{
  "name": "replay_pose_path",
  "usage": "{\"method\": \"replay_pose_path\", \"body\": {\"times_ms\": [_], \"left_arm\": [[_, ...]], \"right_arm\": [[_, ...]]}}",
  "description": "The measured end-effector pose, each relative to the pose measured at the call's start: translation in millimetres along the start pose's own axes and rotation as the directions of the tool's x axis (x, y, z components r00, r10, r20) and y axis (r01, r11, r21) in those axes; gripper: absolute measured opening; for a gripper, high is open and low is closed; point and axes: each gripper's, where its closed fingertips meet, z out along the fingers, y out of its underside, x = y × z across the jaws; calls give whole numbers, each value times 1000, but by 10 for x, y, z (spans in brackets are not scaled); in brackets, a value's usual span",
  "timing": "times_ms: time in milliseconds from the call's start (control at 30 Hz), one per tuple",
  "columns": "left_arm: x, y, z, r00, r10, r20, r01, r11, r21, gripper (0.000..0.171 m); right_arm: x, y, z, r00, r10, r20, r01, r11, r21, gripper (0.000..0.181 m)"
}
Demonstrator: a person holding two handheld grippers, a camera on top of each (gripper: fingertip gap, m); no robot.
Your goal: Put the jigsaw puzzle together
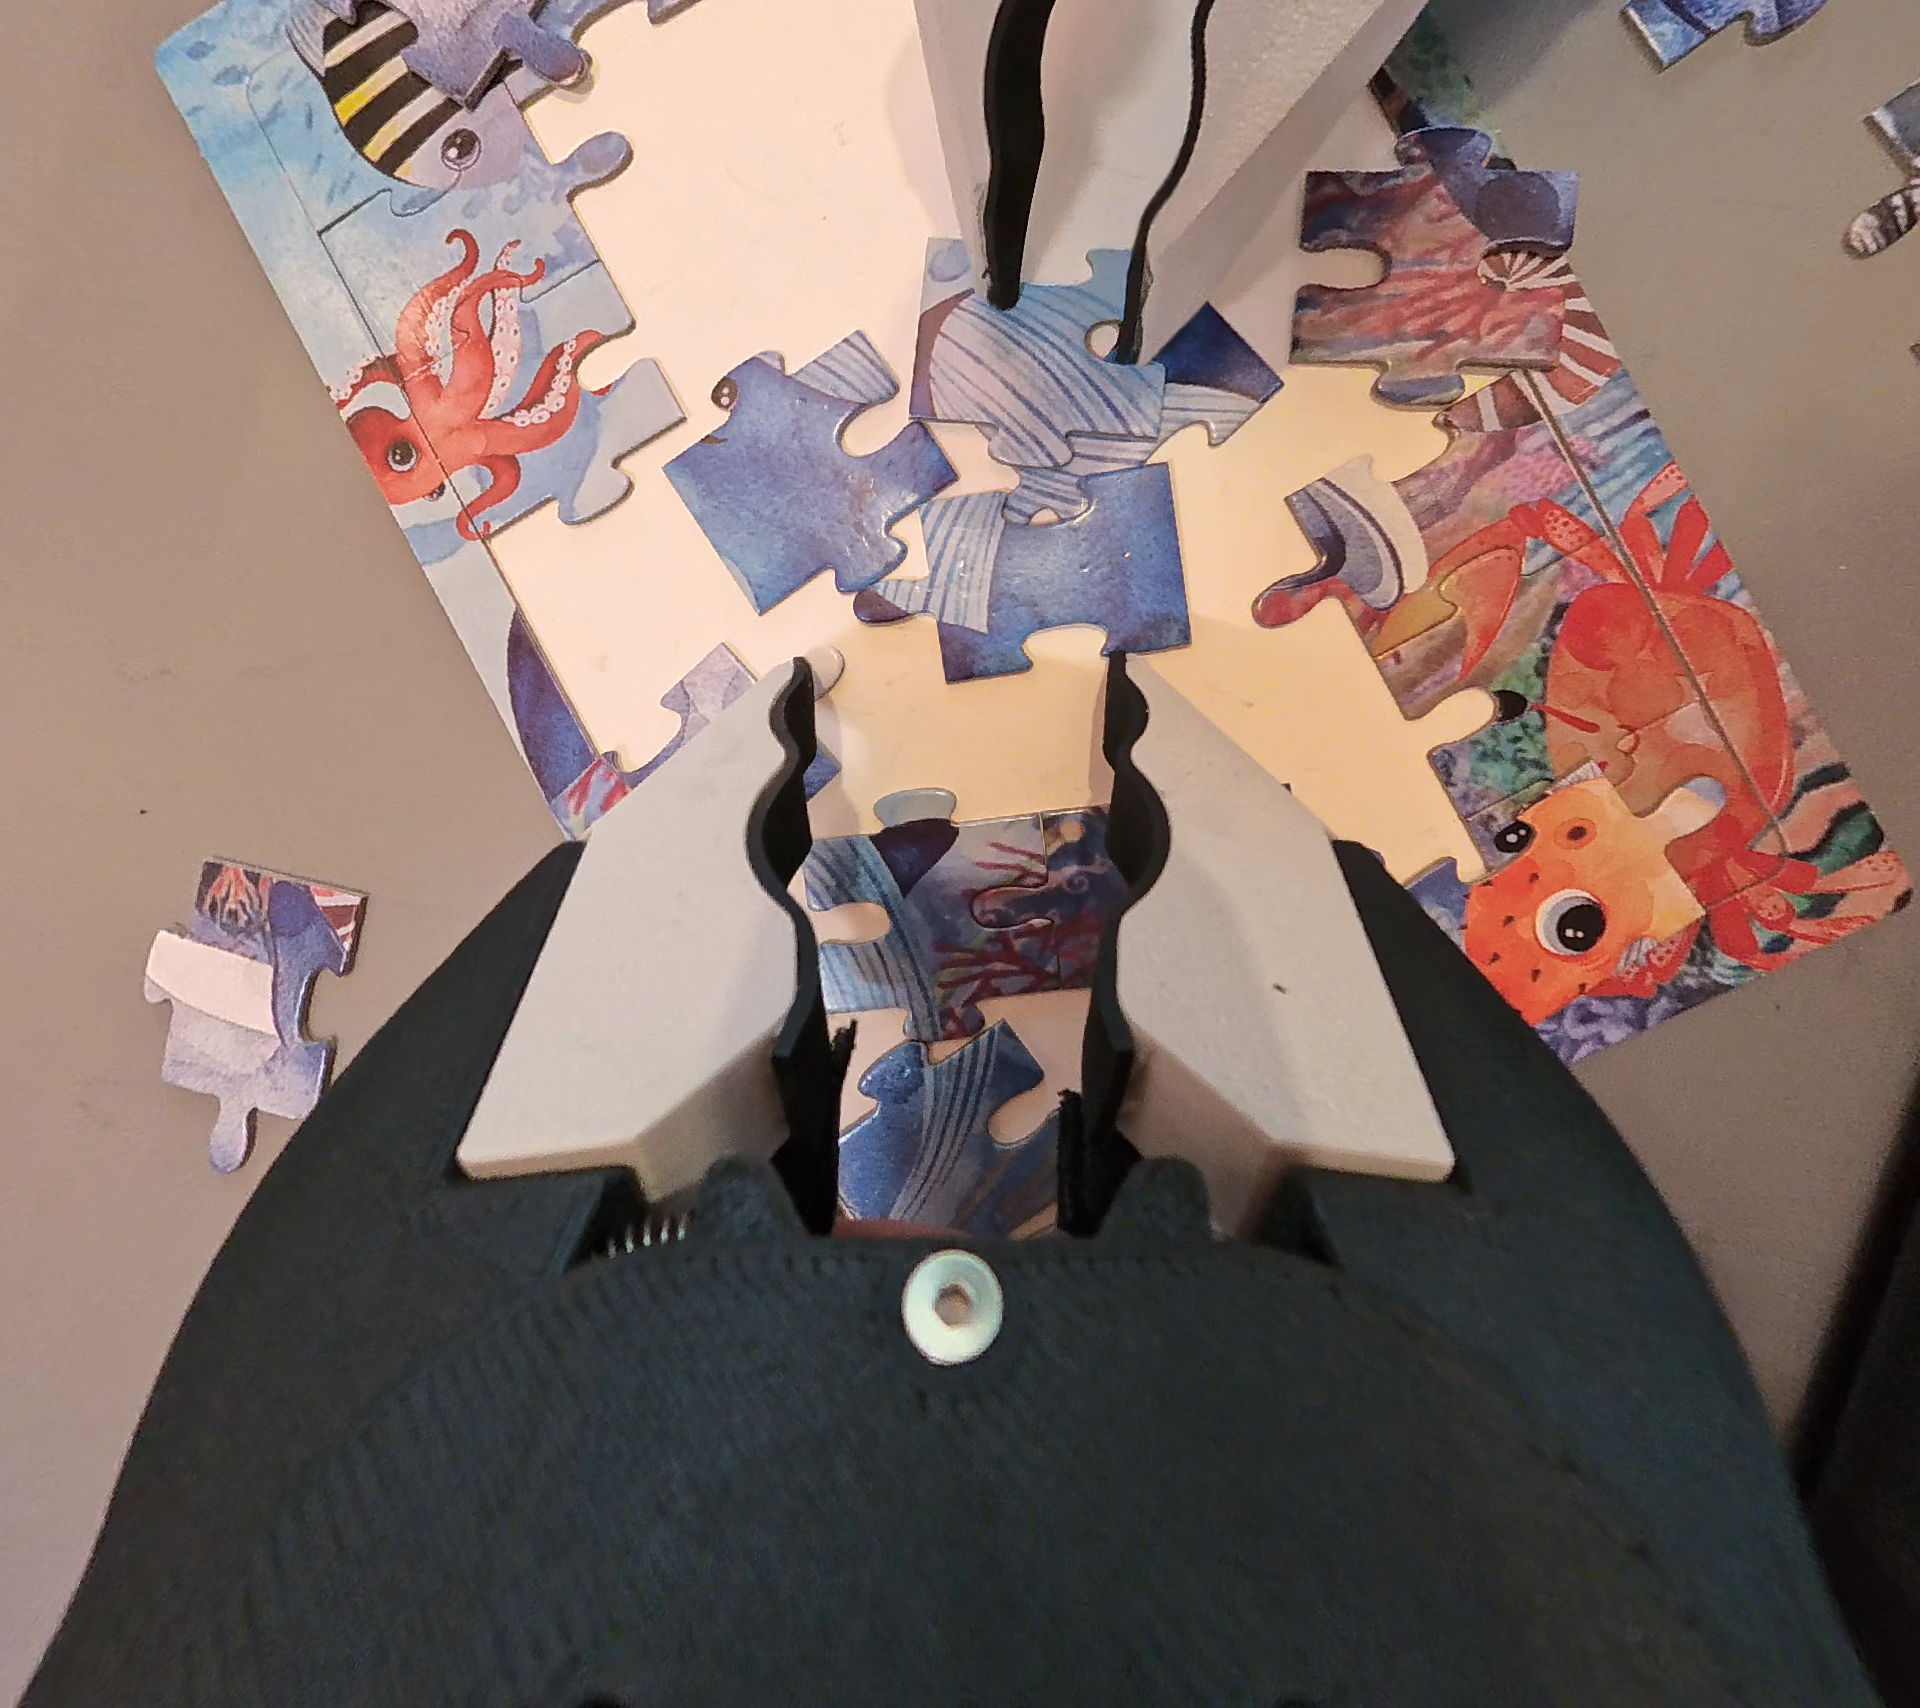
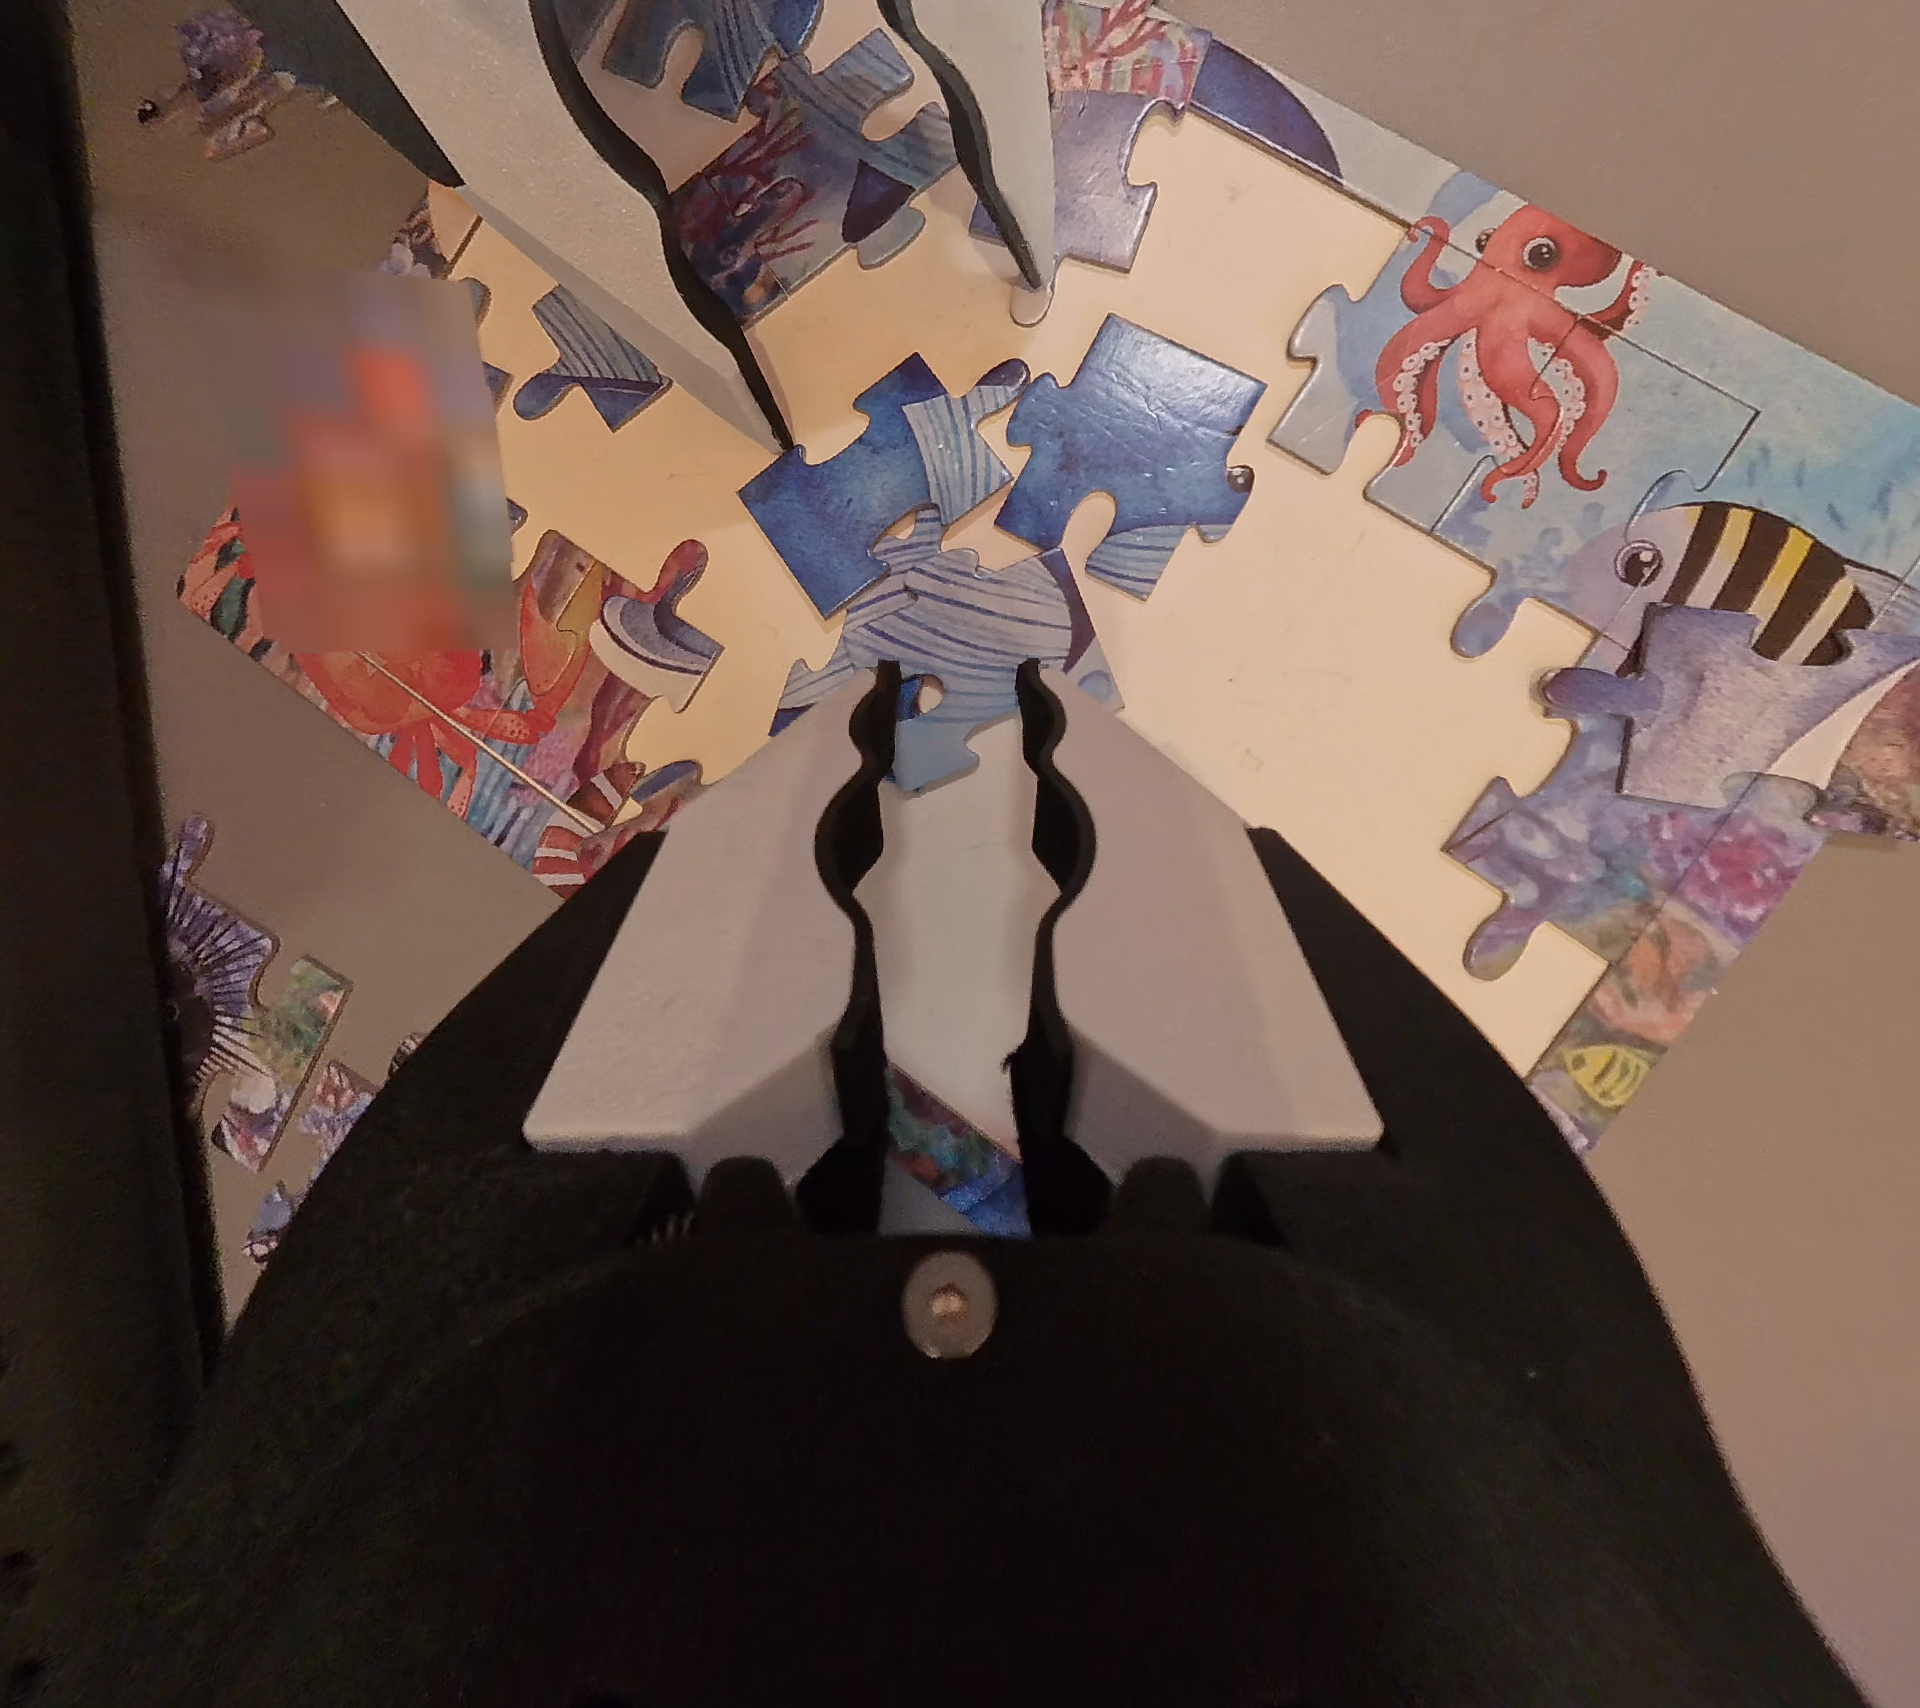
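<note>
Both grippers over the puzzle board [image 1: 790, 204]: right gripper [image 2: 956, 671], jaws apart, tips on the striped whale piece [image 1: 1039, 391]; left gripper [image 1: 956, 682] open, empty. Next, probably nudge it into its neighbours.

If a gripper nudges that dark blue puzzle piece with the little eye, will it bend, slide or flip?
The dark blue piece looks flat, thin and stiff, so probably it slides rather than bends. Its surface looks glossy on the smooth cream tray, so likely little drag. Its knob may snag the striped piece beside it.

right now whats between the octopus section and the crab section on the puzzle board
Bare cream board with a loose cluster of blue whale pieces in the middle, clearest in the left wrist view.
</note>
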Motion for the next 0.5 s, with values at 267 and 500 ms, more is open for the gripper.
{"method": "replay_pose_path", "body": {"times_ms": [267, 500], "left_arm": [[19, 36, -16, 1000, 0, -17, -1, 1000, -13, 62], [-15, 14, -73, 1000, -5, 0, 5, 1000, 5, 58]], "right_arm": [[-15, -1, -2, 1000, -5, -2, 5, 1000, 1, 26], [-42, -10, -3, 1000, -13, 2, 13, 1000, 0, 26]]}}
